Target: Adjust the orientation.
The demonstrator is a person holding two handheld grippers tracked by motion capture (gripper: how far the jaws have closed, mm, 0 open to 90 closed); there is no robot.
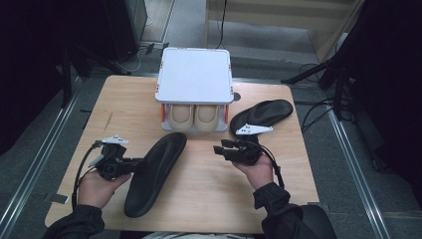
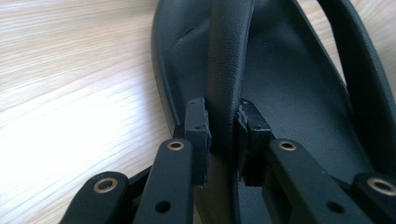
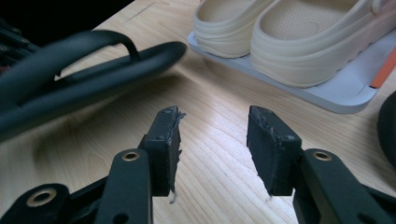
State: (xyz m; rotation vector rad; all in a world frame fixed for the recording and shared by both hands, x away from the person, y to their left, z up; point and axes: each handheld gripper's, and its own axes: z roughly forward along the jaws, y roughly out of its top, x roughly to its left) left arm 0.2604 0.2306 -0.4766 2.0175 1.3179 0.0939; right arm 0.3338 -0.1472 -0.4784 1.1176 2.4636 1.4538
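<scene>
A black flip-flop [image 1: 157,169] lies slanted on the wooden table [image 1: 209,194], left of centre. My left gripper [image 1: 141,162] comes at it from the left, and its jaws are shut on the flip-flop's strap [image 2: 229,56], pads pressing both sides of it above the footbed [image 2: 289,93]. My right gripper [image 1: 217,148] hovers at centre right, pointing left toward that flip-flop [image 3: 93,70]. Its jaws [image 3: 215,126] stand open over bare wood with nothing between them. A second black flip-flop [image 1: 263,113] rests at the back right, behind the right hand.
A white two-level rack [image 1: 195,74] stands at the table's back centre, with a pair of cream clogs [image 1: 195,117] on its lower shelf [image 3: 345,98]. The clogs [image 3: 299,42] sit just beyond the right gripper. Dark stands and cables surround the table.
</scene>
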